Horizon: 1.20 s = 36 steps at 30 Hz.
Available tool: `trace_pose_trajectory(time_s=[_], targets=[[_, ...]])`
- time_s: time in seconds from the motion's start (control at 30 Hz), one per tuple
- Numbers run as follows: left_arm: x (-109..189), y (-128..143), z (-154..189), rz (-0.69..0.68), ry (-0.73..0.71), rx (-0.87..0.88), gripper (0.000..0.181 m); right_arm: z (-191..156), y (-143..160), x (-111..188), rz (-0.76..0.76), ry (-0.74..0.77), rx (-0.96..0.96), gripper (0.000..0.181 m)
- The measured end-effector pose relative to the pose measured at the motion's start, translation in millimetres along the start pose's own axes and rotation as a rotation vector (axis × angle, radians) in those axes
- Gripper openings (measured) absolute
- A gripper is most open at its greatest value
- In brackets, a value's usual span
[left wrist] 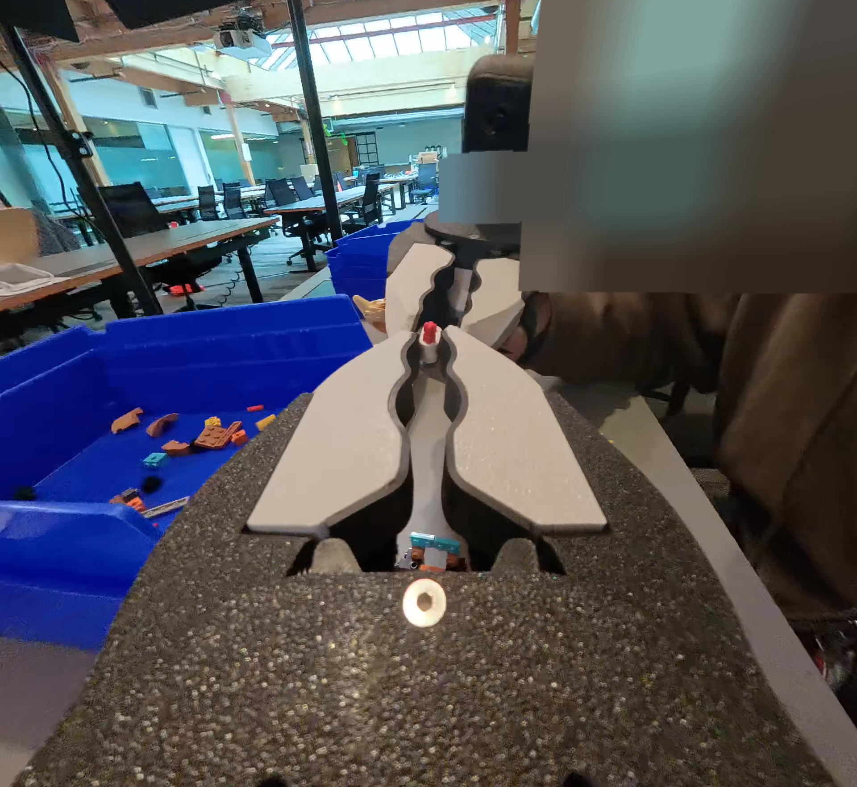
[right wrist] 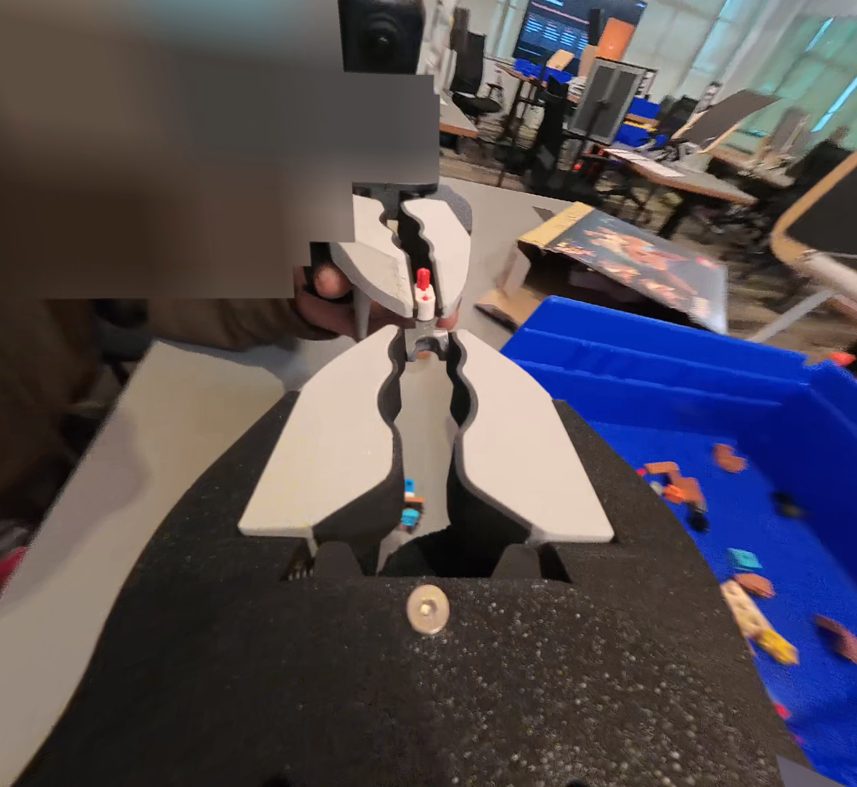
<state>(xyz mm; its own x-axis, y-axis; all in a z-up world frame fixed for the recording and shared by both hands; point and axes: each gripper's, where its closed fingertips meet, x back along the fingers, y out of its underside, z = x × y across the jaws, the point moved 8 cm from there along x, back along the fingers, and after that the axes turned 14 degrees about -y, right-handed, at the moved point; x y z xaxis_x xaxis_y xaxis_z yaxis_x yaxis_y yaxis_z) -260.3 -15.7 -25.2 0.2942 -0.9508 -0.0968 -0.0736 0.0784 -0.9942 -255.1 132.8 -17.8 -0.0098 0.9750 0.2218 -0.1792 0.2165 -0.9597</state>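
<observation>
The left gripper [left wrist: 429, 350] has its two pale fingers nearly together at the tips, pinching a small white peg with a red tip [left wrist: 429, 340]. The right gripper [right wrist: 425, 338] is likewise drawn in at the tips, clamped on a small grey piece with an arched underside [right wrist: 425, 339]. The two grippers meet tip to tip above the table: in the right wrist view the white peg [right wrist: 424, 299] stands upright directly on top of the grey piece, touching it, with the left gripper's fingers [right wrist: 447, 250] reaching in from beyond. In the left wrist view the right gripper [left wrist: 457, 301] shows just past the peg, held by a person's hand [left wrist: 514, 340] in a brown sleeve.

Beside the grippers sits a blue bin [left wrist: 222, 347] holding scattered brown, orange, yellow and teal building bricks [left wrist: 218, 435]. The bin rests on a pale grey table [right wrist: 185, 394]. Farther along the table lies a flattened cardboard box with a printed picture [right wrist: 640, 255].
</observation>
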Motion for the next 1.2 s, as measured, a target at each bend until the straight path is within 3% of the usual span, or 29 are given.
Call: trace_pose_trajectory(time_s=[0.1, 0.27, 0.5, 0.67, 0.9, 1.1, 1.2], targets=[[-1, 3, -4, 0.006, 0.043, 0.126, 0.008, 1, 0, 0, 0.015, -0.011, -0.012, 0.018], [-4, 12, -12, 0.032, 0.115, 0.366, 0.008, -4, -1, -2, -0.134, 0.138, 0.188, 0.019], [1, 3, -6, 0.022, 0.08, 0.158, 0.007, 1, 1, -2, 0.061, -0.044, -0.084, 0.018], [1, 7, -9, 0.017, 0.101, 0.219, 0.007, 2, 1, -3, 0.009, -0.015, -0.049, 0.018], [-1, 10, -13, 0.044, 0.155, 0.369, 0.007, -5, -5, -5, -0.146, 0.121, 0.155, 0.019], [3, 0, -7, -0.012, 0.097, 0.146, 0.007, 0, -2, -4, -0.01, -0.033, -0.051, 0.018], [2, 0, -7, -0.046, 0.015, 0.034, 0.008, 4, 2, -4, 0.008, -0.033, -0.105, 0.018]])
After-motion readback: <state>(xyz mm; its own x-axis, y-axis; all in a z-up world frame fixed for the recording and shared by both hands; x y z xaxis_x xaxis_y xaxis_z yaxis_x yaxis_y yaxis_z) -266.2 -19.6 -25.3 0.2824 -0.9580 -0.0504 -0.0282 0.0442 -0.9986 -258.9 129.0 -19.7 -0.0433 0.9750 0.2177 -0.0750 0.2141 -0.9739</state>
